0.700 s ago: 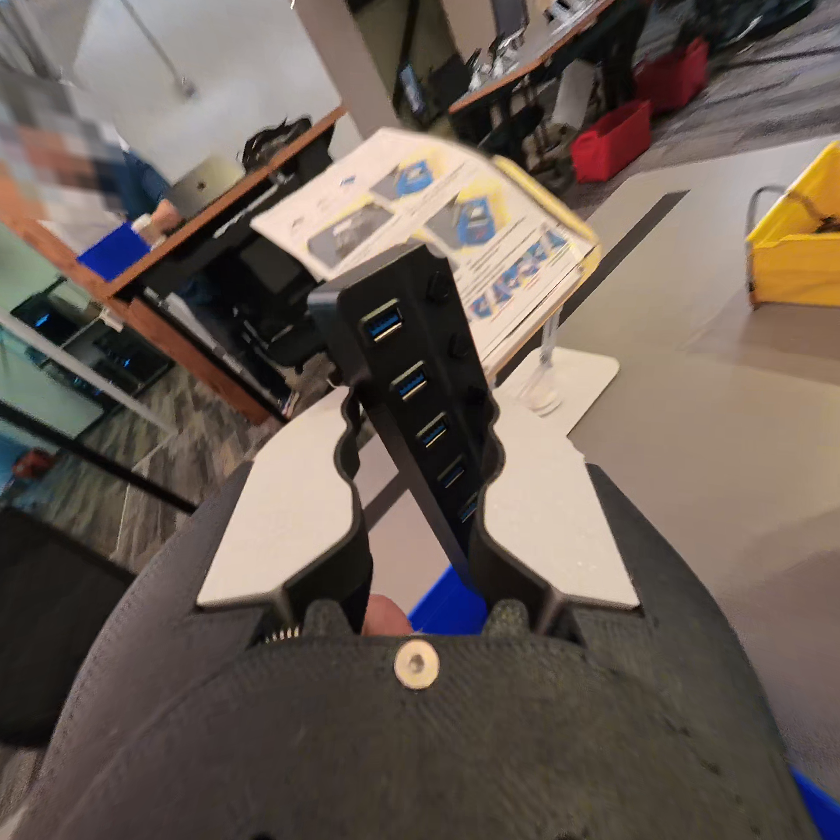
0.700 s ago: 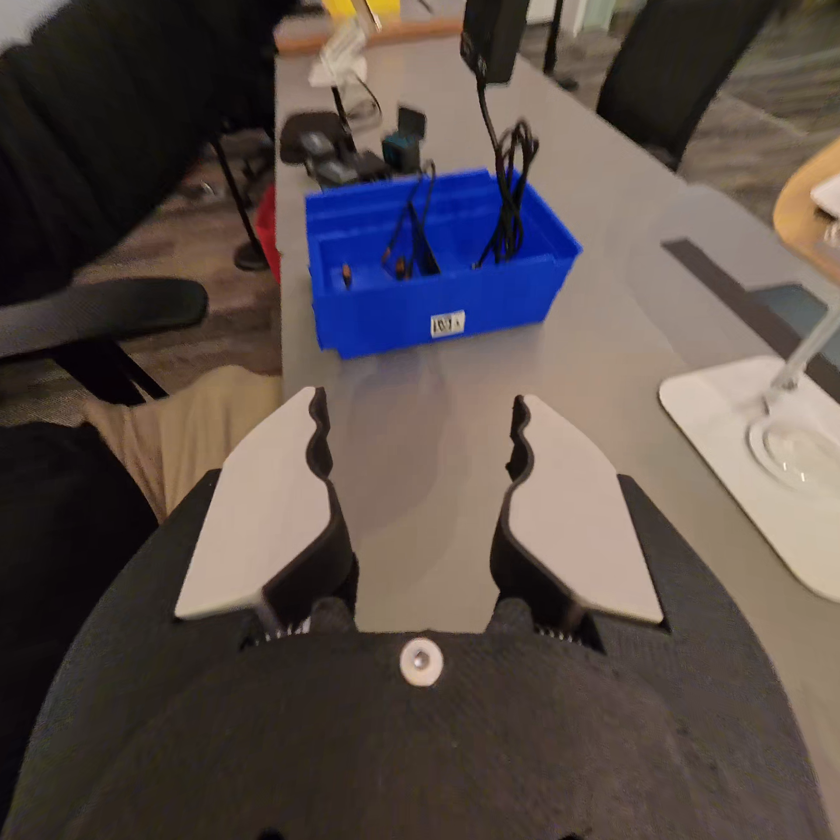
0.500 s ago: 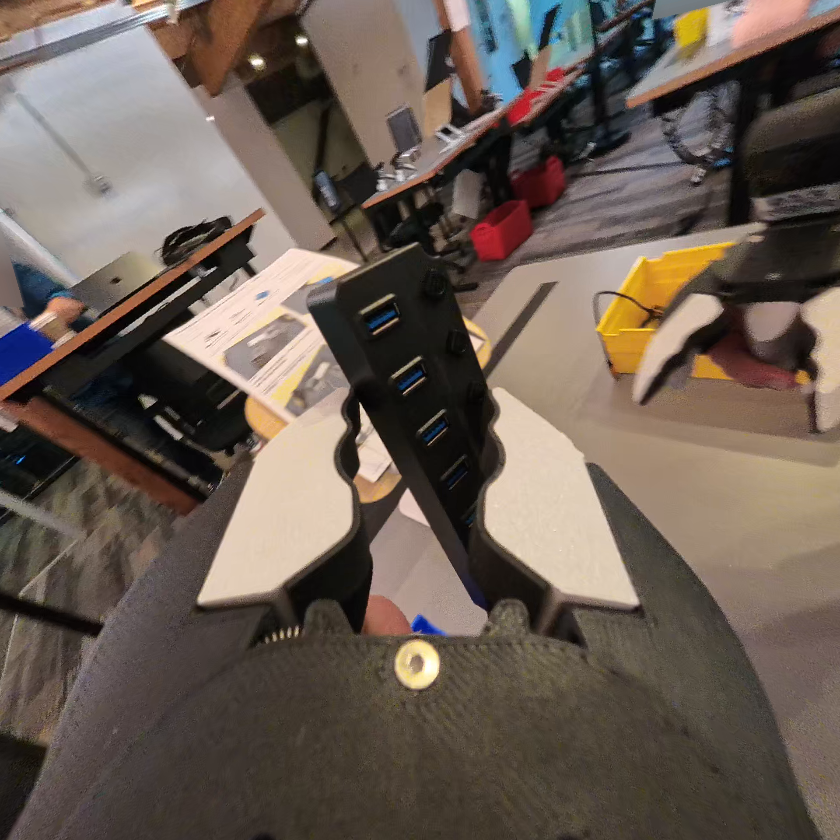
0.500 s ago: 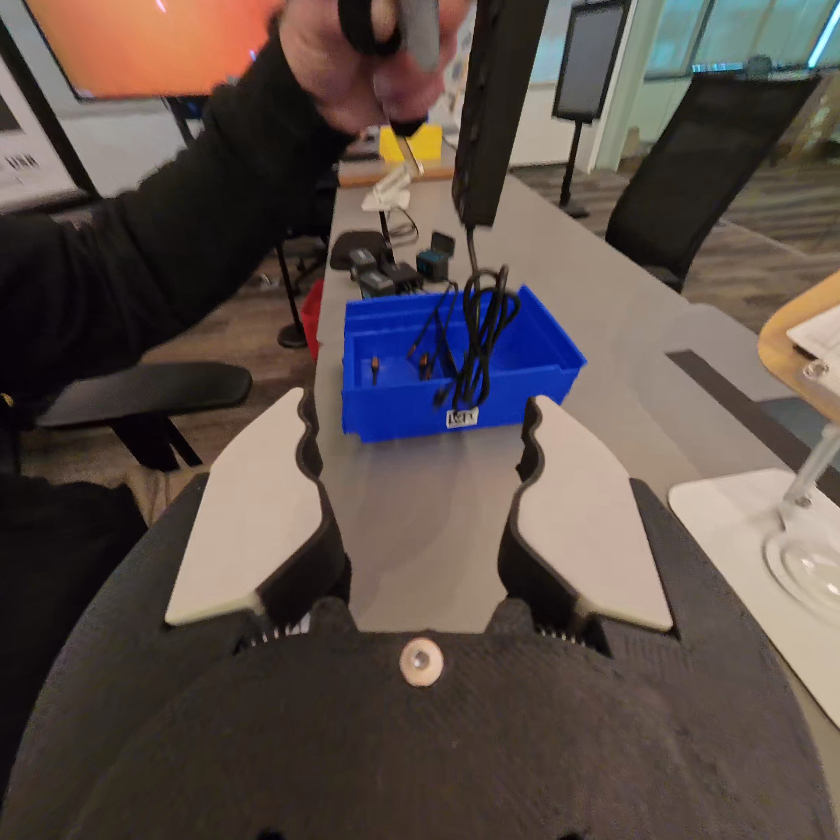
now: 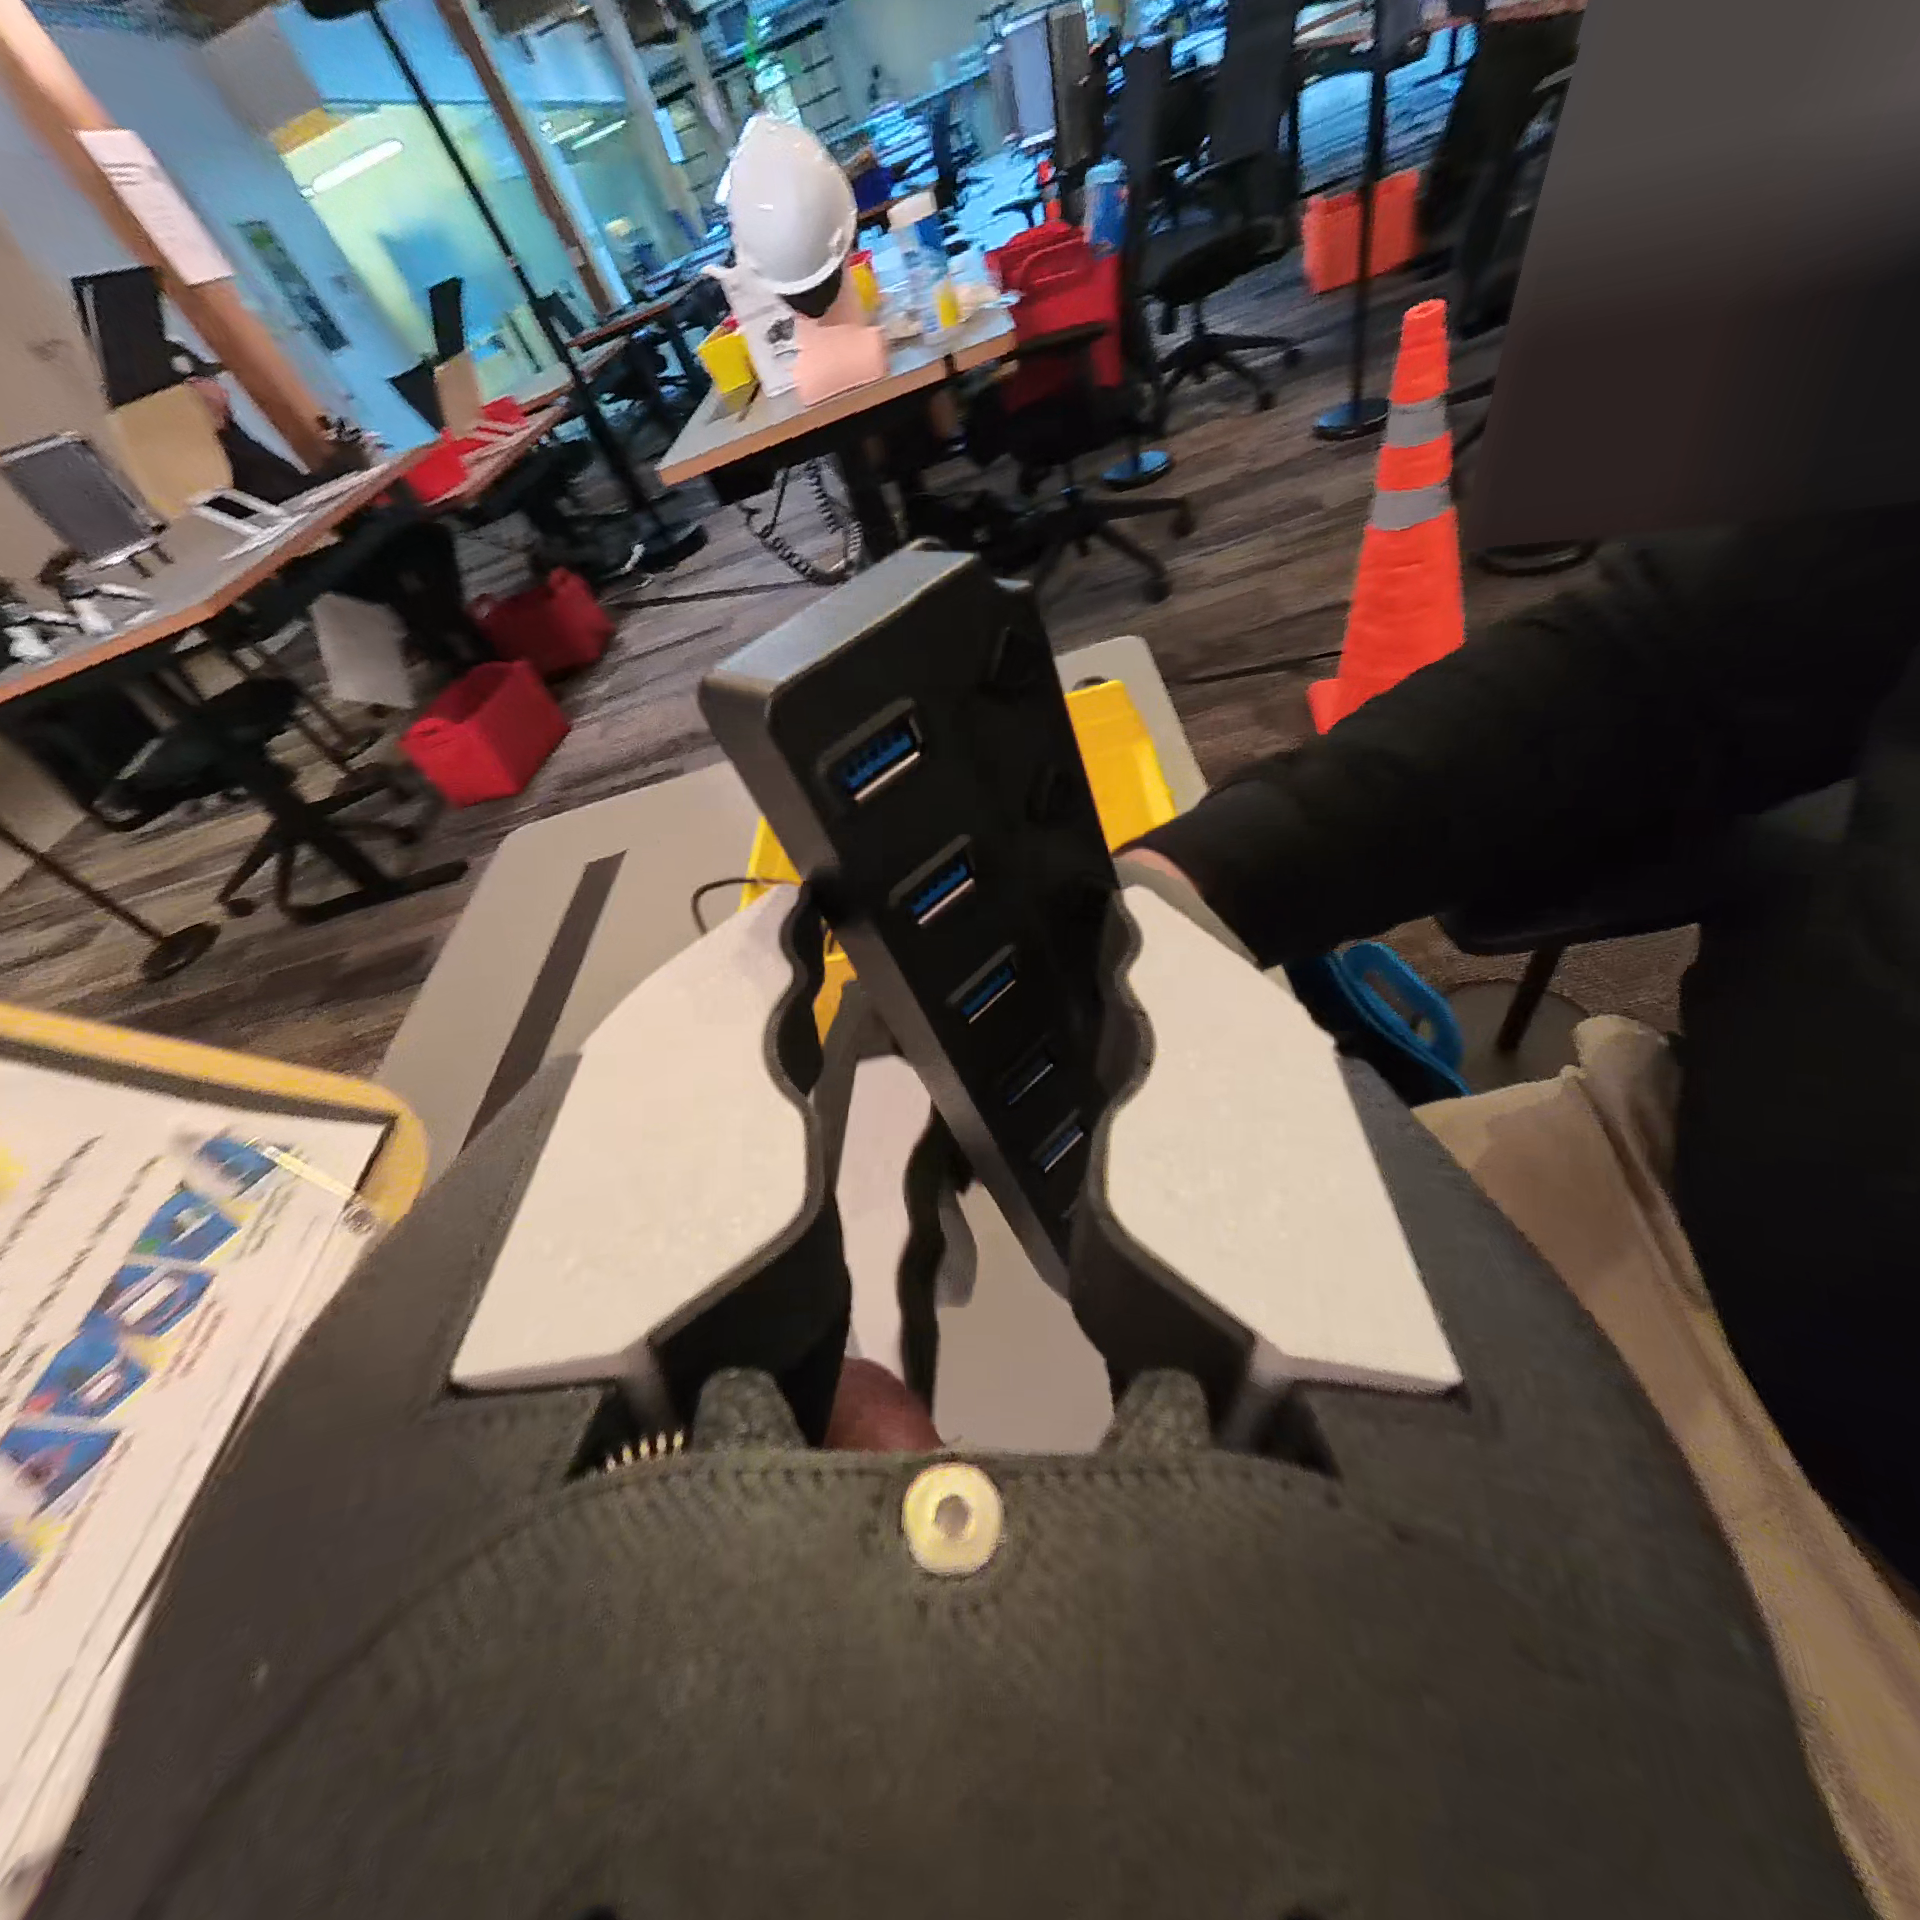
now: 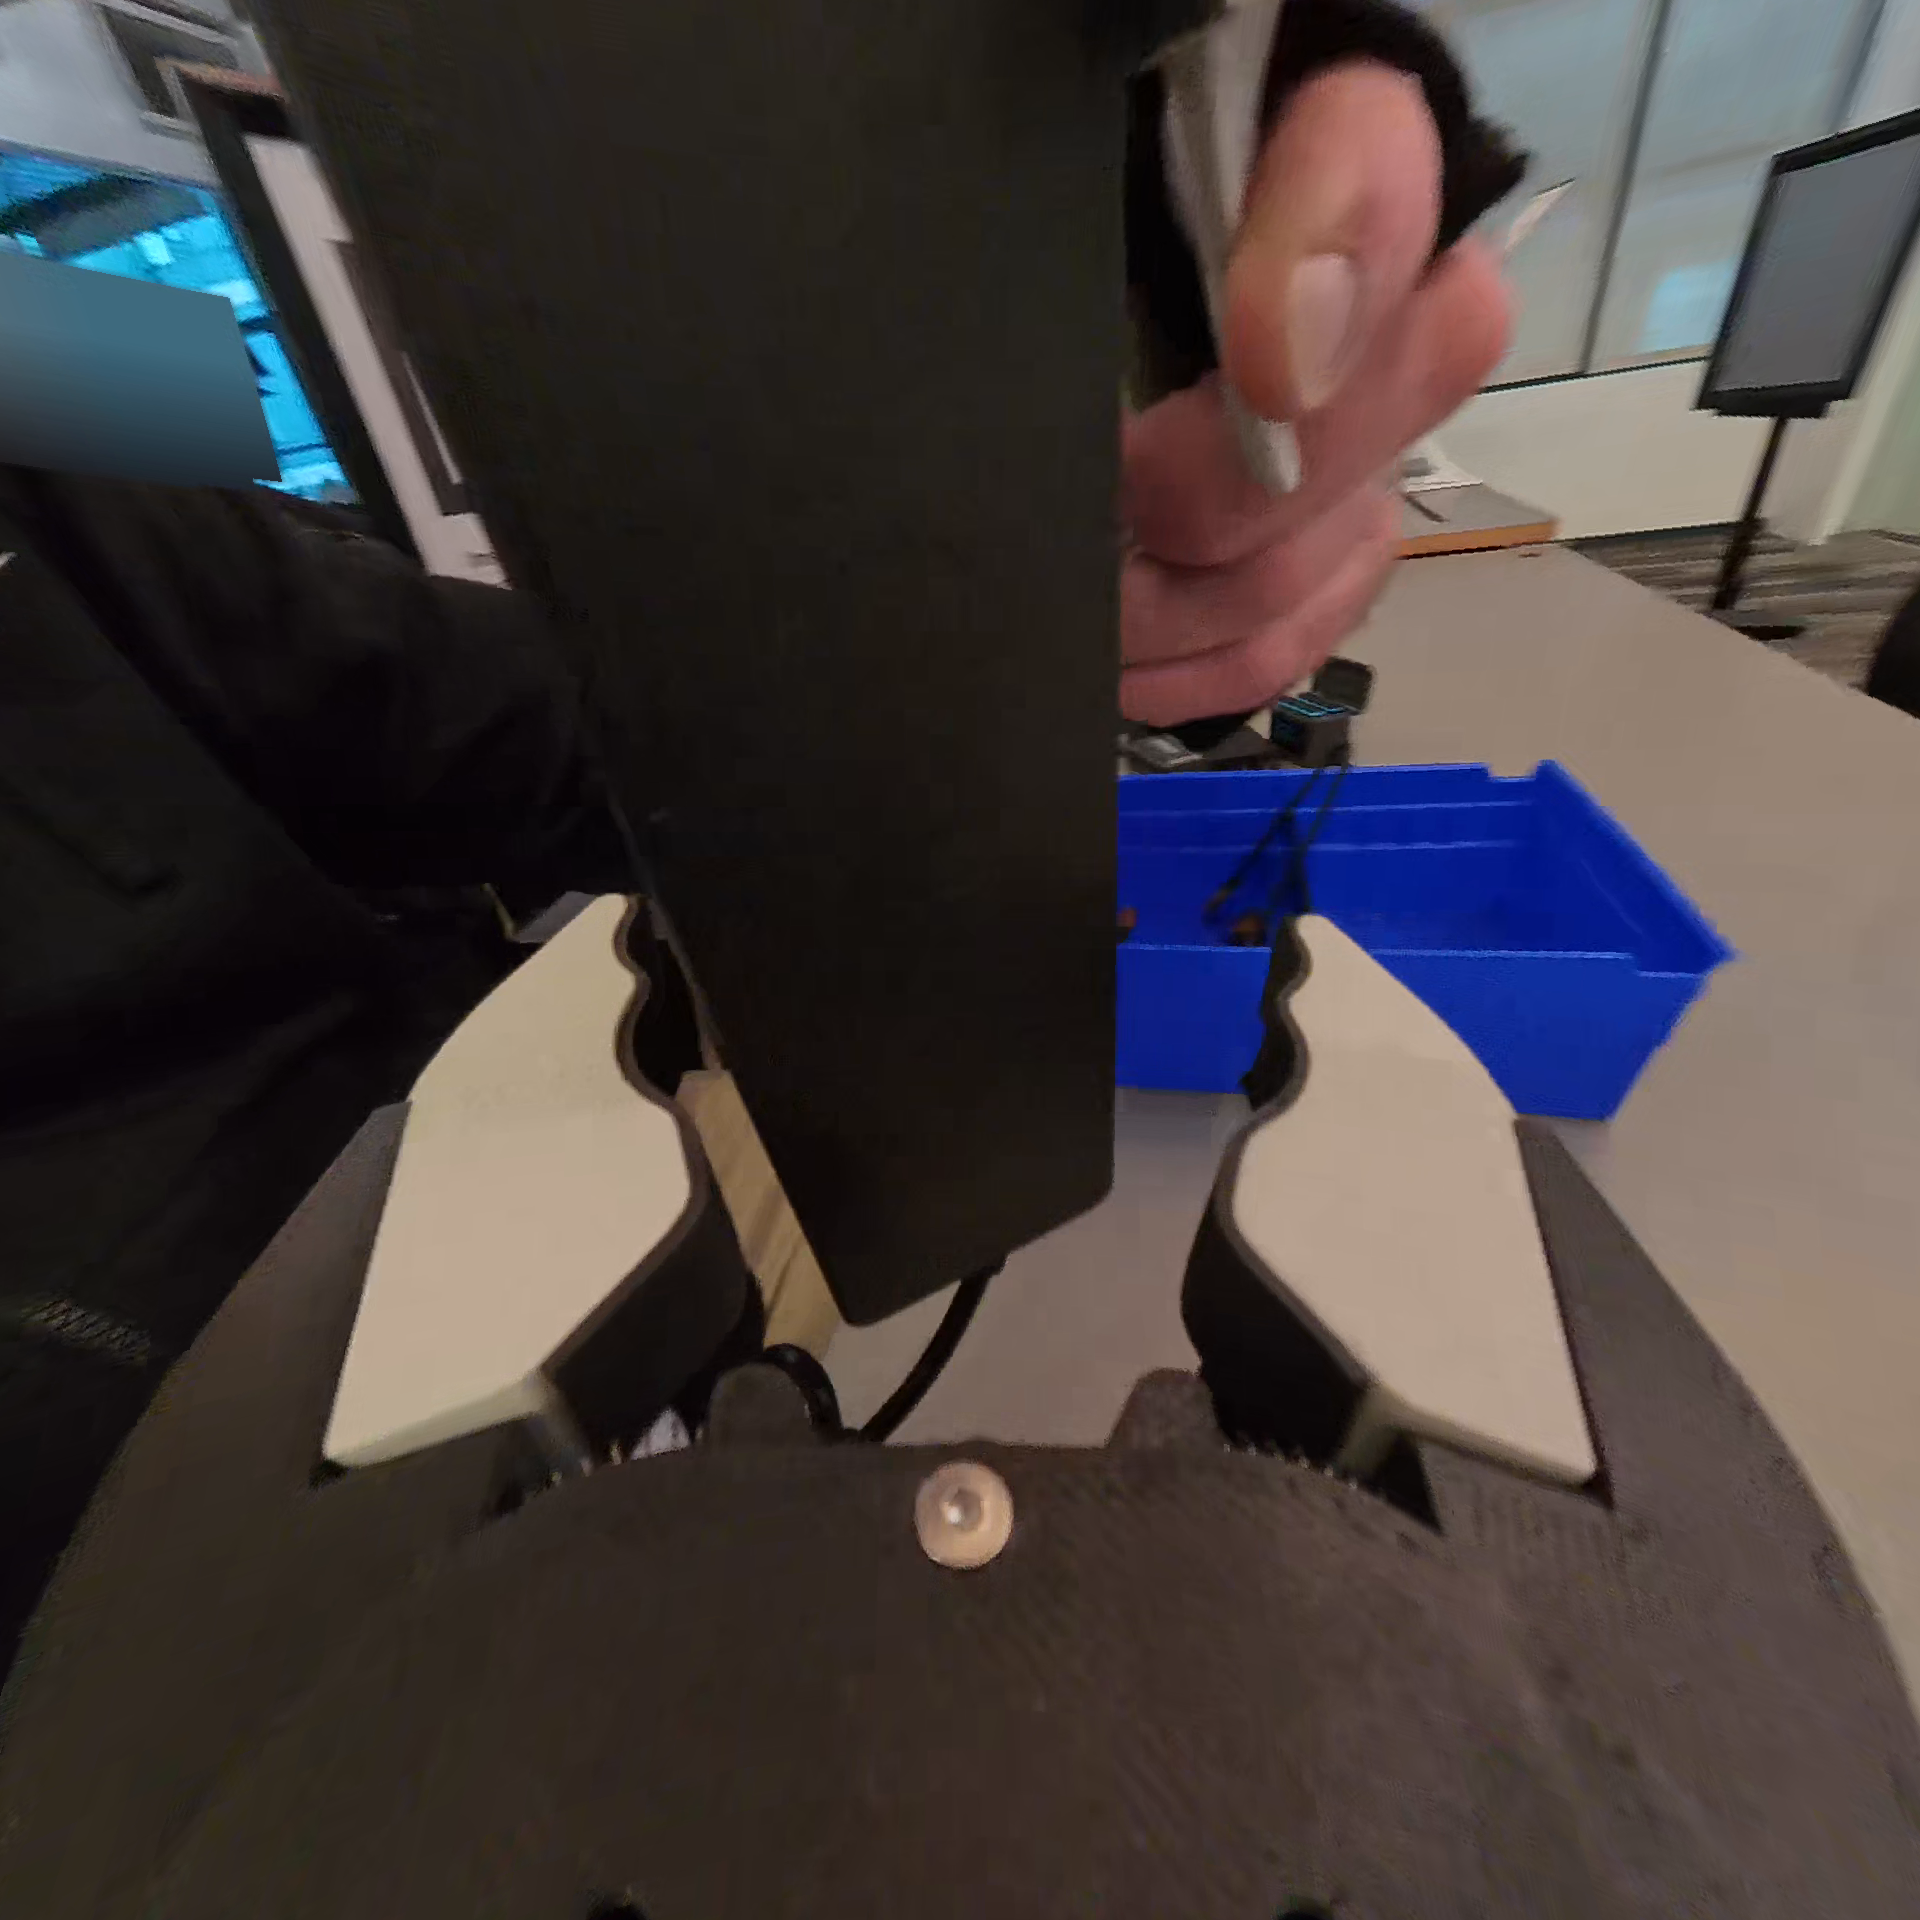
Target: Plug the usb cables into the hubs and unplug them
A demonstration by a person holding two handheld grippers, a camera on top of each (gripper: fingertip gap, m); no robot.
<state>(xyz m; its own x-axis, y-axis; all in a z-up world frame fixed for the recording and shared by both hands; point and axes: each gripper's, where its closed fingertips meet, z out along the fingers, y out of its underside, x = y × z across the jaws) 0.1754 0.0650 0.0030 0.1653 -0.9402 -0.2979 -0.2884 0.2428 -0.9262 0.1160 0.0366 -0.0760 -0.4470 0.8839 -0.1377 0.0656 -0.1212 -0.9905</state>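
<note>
My left gripper [image 5: 966, 914] is shut on a black USB hub [image 5: 925, 790] with several blue ports, held upright and tilted left above the grey table [image 5: 540, 883]. In the right wrist view the hub's plain black back [image 6: 831, 623] fills the middle. Its lower end hangs in the gap of my open right gripper [image 6: 961, 920], close to the left finger and apart from the right one. A black cable [image 6: 935, 1340] trails from the hub's bottom end. No USB plug shows in any port.
A blue bin [image 6: 1455, 935] holding black cables stands on the table behind the right gripper. A yellow bin [image 5: 1117, 748] sits behind the hub. A printed sheet on a stand [image 5: 156, 1247] is at left. A black sleeve [image 5: 1507, 790] reaches in from the right. The tips of one gripper are about 9 centimeters away from the tips of the other.
My left gripper has swung right with the hub. The hub and the right gripper have closed in, so the hub's lower end now hangs between the open right fingers.
</note>
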